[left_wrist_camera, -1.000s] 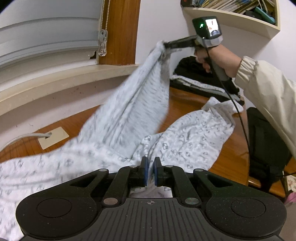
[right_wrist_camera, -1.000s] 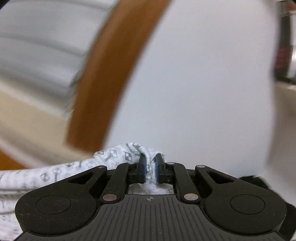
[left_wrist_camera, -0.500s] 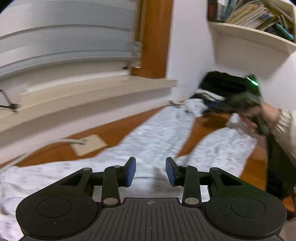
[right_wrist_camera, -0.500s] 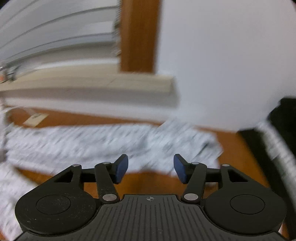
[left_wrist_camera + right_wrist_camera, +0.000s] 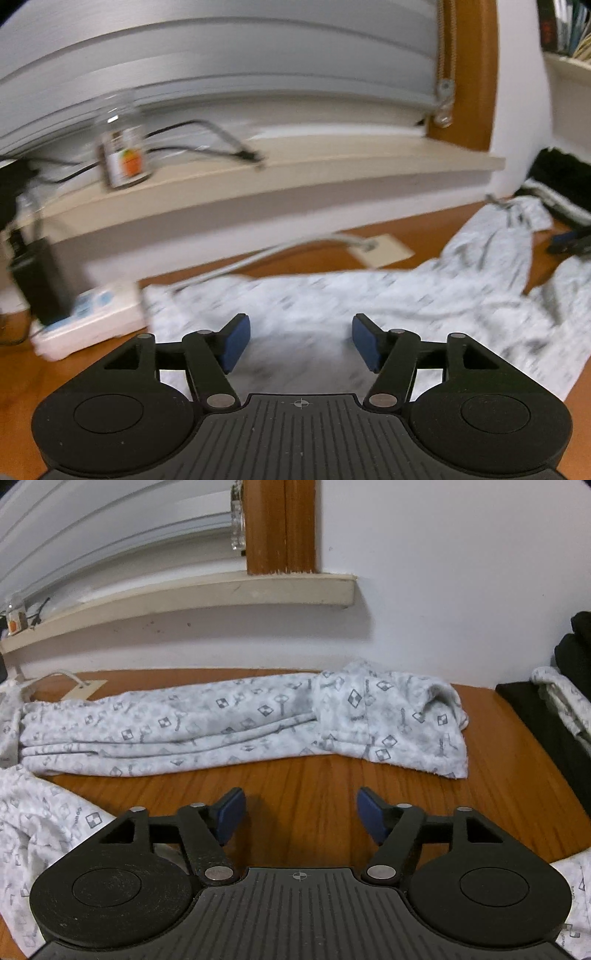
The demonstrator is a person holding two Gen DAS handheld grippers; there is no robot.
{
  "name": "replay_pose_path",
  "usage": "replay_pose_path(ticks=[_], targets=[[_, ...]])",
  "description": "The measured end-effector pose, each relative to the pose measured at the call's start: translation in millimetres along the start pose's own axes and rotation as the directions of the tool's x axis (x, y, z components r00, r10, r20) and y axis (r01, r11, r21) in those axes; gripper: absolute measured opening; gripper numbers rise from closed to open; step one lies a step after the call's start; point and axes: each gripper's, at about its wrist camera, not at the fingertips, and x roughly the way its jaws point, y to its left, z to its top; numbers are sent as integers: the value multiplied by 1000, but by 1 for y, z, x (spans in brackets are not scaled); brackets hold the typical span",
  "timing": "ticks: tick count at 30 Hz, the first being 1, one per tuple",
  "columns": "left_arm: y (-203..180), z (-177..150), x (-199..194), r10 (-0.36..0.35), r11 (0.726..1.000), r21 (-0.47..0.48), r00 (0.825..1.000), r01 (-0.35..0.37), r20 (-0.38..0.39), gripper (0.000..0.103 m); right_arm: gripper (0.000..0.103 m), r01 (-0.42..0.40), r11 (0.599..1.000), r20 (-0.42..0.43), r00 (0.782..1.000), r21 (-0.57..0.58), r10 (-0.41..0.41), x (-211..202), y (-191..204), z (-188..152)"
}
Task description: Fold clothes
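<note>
White patterned pyjama trousers [image 5: 229, 727] lie on the wooden table [image 5: 303, 790]. One leg stretches flat along the wall, its cuff end folded at the right. The other leg shows at the lower left of the right wrist view [image 5: 40, 823]. My right gripper [image 5: 300, 814] is open and empty above bare wood in front of that leg. My left gripper [image 5: 301, 341] is open and empty just over the trousers [image 5: 369, 299], which spread to the right in a blurred view.
A white power strip [image 5: 88, 317] with a black plug lies at the left. A cable and a beige tag [image 5: 380, 247] lie by the wall. A small jar [image 5: 123, 151] stands on the ledge. Dark folded clothes [image 5: 569, 686] sit at the right.
Both grippers were shut on the trousers and held them up one second ago. Both have let go and opened wide; the trousers now lie on the table. The left view has swung left.
</note>
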Motion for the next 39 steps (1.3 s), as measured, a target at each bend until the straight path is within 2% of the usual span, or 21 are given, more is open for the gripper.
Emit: replay_pose_path(ticks=[2, 8, 12, 14, 15, 16, 17, 18, 19, 20, 25, 28, 31, 35, 39], targets=[[7, -5, -4, 18, 1000, 1, 1000, -18, -13, 71, 74, 10, 1000, 0, 1000, -14, -10, 0, 3, 0], [9, -14, -6, -10, 1000, 6, 999, 10, -46, 76, 75, 31, 999, 3, 1000, -29, -31, 1, 6, 0], [3, -13, 6, -24, 1000, 12, 998, 25, -64, 76, 76, 21, 1000, -2, 1000, -13, -21, 1, 4, 1], [3, -13, 10, -28, 1000, 7, 998, 29, -63, 72, 76, 17, 1000, -3, 1000, -7, -17, 1, 4, 0], [3, -12, 12, -33, 999, 4, 998, 33, -62, 66, 76, 17, 1000, -3, 1000, -6, -17, 1, 4, 0], [2, -12, 13, -39, 999, 2, 997, 39, -61, 50, 76, 16, 1000, -3, 1000, -5, -16, 1, 4, 0], [2, -12, 13, -46, 999, -1, 997, 46, -61, 40, 77, 16, 1000, -4, 1000, -3, -16, 1, 4, 0], [2, -13, 13, -53, 999, -8, 997, 52, -61, 19, 77, 16, 1000, -4, 1000, -2, -16, 1, 4, 0], [2, -14, 12, -57, 998, -12, 997, 56, -59, 5, 77, 15, 1000, -4, 1000, -1, -15, 1, 4, 0], [2, -16, 8, -56, 998, -12, 997, 56, -54, 2, 77, 15, 1000, -5, 1000, 1, -15, 1, 4, 0], [1, -28, -35, -15, 1000, 11, 1000, 15, 8, 1, 77, 11, 1000, -6, 1000, 8, -11, 2, 2, 0], [1, -42, -85, 34, 998, 47, 998, -37, 60, 1, 77, 10, 1000, -5, 1000, 13, -10, 1, 1, 0], [4, -62, -135, 51, 998, 30, 994, -54, 95, 1, 77, 10, 1000, -4, 1000, 14, -10, 1, 1, 0], [-3, -83, -165, 52, 998, 20, 996, -54, 78, 1, 78, 10, 1000, -5, 1000, 10, -10, 1, 2, 0], [-6, -97, -171, 36, 999, -11, 997, -36, 63, 1, 78, 10, 1000, -6, 1000, 6, -10, 1, 3, -1]])
